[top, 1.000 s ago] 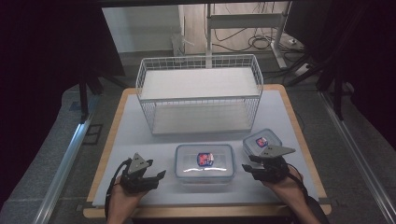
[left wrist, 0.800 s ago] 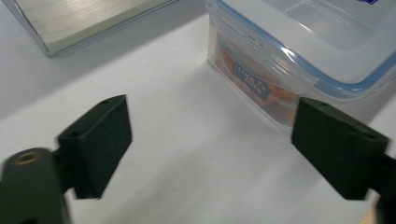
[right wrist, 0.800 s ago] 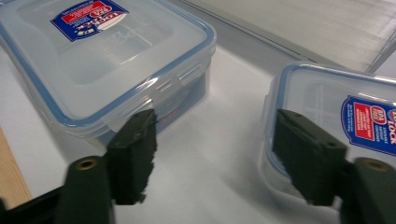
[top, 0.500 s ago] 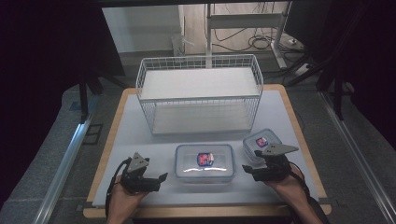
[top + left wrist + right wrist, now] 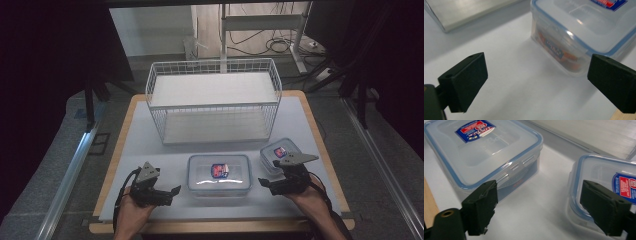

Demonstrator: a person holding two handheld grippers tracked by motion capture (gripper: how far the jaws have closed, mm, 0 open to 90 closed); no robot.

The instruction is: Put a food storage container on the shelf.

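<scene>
Flanking the large clear container (image 5: 218,173) near the front edge of the white table mat (image 5: 150,145), both grippers rest low on the surface. Left gripper (image 5: 172,191) sits just left of the container, its jaws having just been opening and now spread wide with nothing between them; in the left gripper view the container's near corner (image 5: 564,50) lies ahead, apart from both pads. Right gripper (image 5: 264,183) sits just right of the container, jaws likewise having just been opening, released, gripping nothing; in the right gripper view one pad stands in front of the large container (image 5: 484,152) and the other in front of the small container (image 5: 604,180). Small container (image 5: 276,152), same blue-rimmed lid and red-blue label, sits just behind the right gripper, partly covered by its grey plate. White wire basket (image 5: 215,100) stands behind both containers, well apart from the grippers. Bare mat lies between each gripper and the large container.
</scene>
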